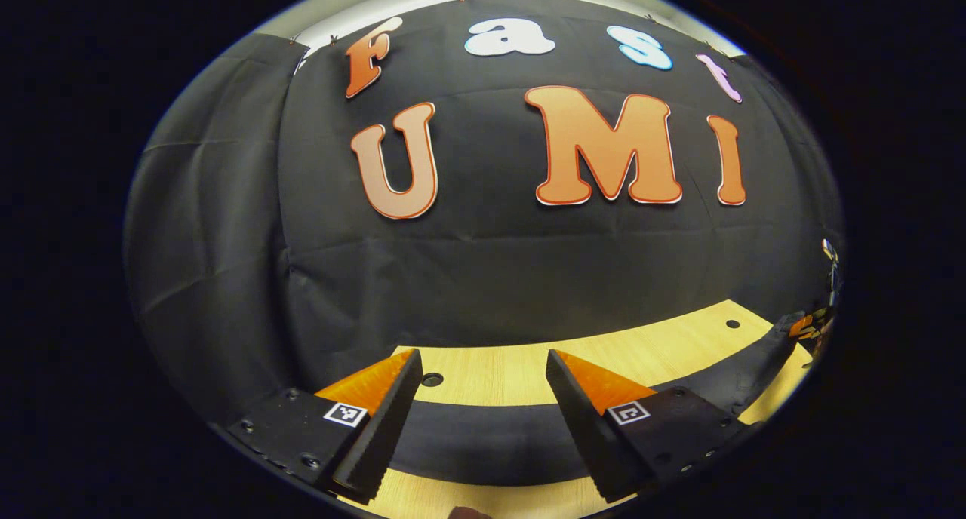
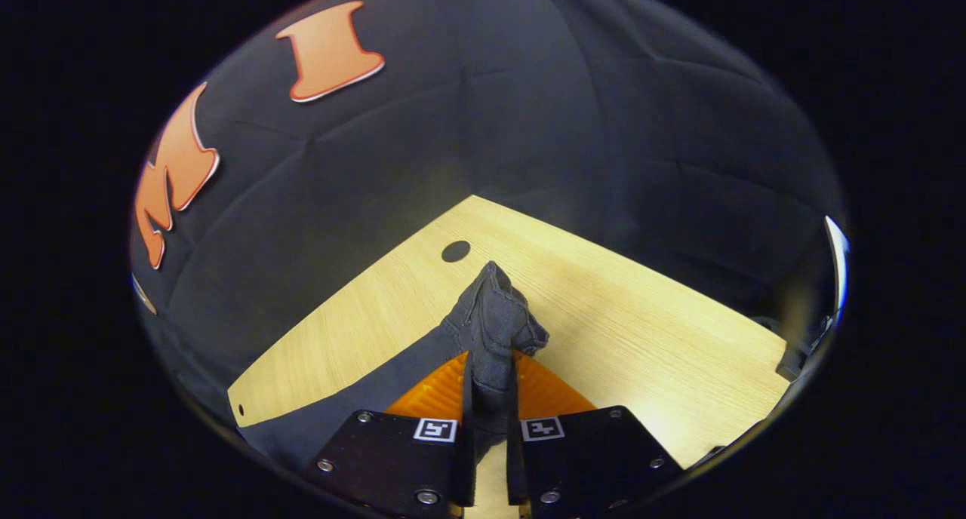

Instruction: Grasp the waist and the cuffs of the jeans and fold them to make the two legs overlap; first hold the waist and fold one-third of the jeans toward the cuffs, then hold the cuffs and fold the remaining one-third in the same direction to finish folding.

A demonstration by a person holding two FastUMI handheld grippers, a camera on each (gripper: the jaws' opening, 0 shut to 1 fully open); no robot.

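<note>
Left gripper view: left gripper (image 1: 483,402) hangs low over the counter (image 1: 513,372), fingers (image 1: 381,428) spread wide, nothing between them. A dark band of jeans (image 1: 483,436) lies flat across the counter under and just past the fingertips, running right toward the far edge. Pale wood shows beyond it and in a strip nearer the camera. A round hole (image 1: 432,379) sits in the counter close to the left fingertip, a second hole (image 1: 733,323) far right. Right gripper (image 1: 811,324) shows small at the right rim where the jeans rise; detail too small to tell.

Right gripper view: right gripper (image 2: 490,387) is clenched on a bunched fold of jeans (image 2: 494,323), both fingers pressing the cloth from either side. The pinched denim stands up past the fingertips in a crumpled peak. The rest of the cloth trails down-left, draping onto the counter (image 2: 641,323). One hole (image 2: 455,251) lies just beyond the peak. Which part of the jeans is pinched, waist or cuff, I cannot tell.
</note>
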